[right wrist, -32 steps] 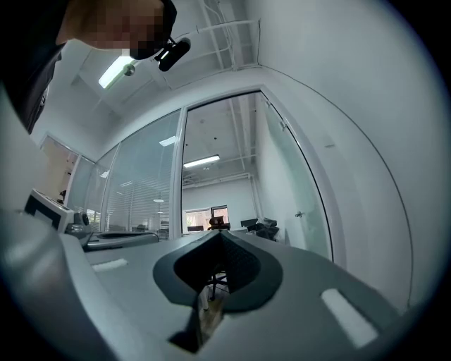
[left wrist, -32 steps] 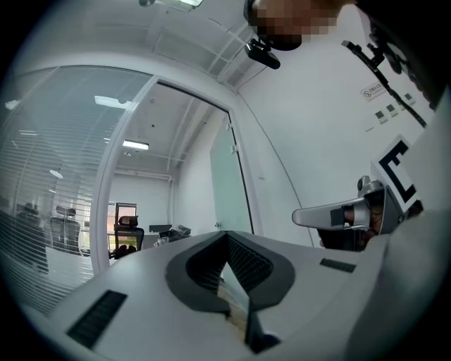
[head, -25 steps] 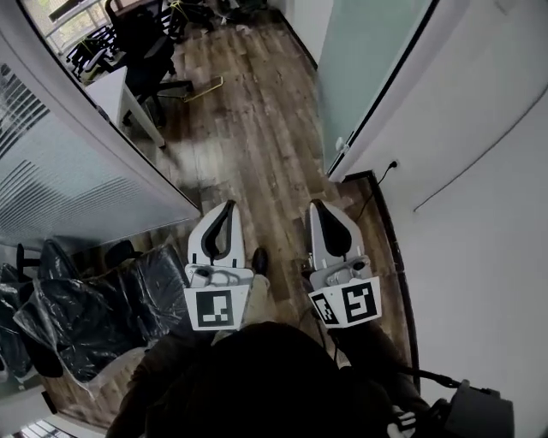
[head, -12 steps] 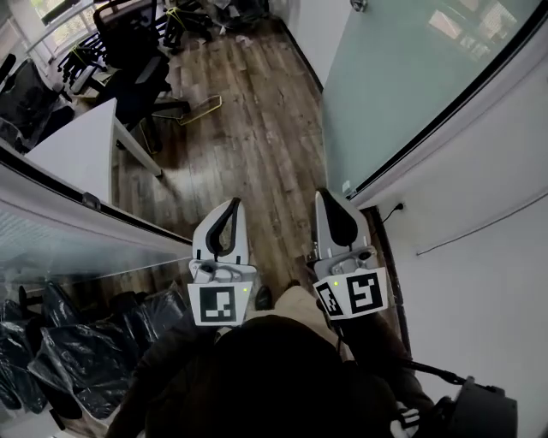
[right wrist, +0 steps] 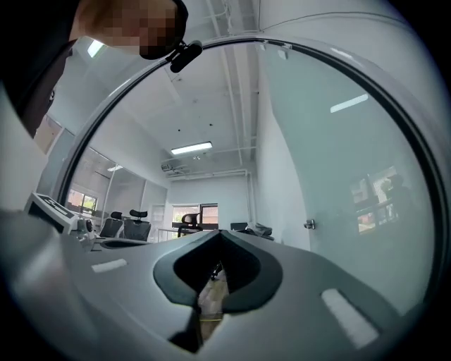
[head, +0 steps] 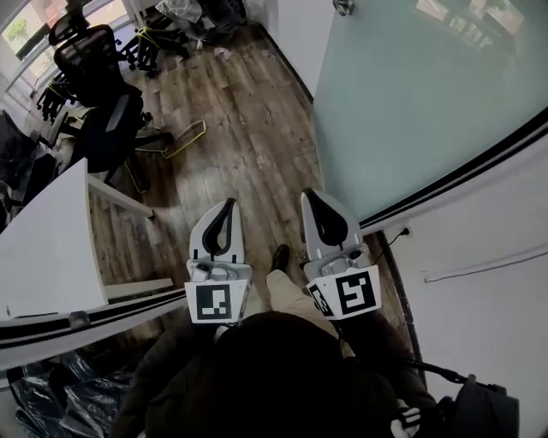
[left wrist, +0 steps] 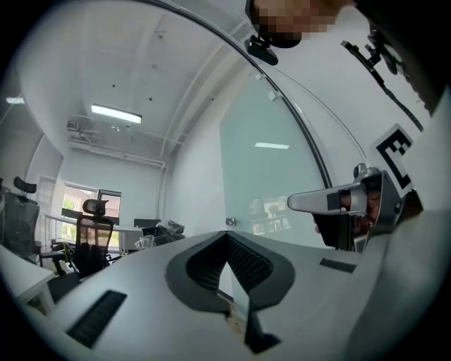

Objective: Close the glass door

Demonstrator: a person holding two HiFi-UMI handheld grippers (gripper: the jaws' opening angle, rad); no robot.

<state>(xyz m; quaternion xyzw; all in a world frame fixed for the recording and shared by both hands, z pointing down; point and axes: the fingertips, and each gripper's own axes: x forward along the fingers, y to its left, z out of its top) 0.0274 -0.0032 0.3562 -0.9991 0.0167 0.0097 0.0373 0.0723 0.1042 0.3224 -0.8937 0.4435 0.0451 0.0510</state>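
Over the wooden floor (head: 248,145), far left, a white table (head: 43,239) and black chairs (head: 94,51) sit well clear. Next, the left claw (head: 226,205) is pinched together, nothing in it. The right claw (head: 309,196) is the same: tips meeting, empty. At the right, the glass door (head: 411,94) stands open, its knob (head: 343,7) far off. The risk, I'd say, is closed tips skating off smooth glass, so the door barely budges.

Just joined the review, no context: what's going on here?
A person on the wood floor holds a gripper in each hand. The left gripper and right gripper are both shut and empty, pointing forward. The frosted glass door is to their right, its handle farther ahead; neither gripper touches it yet.
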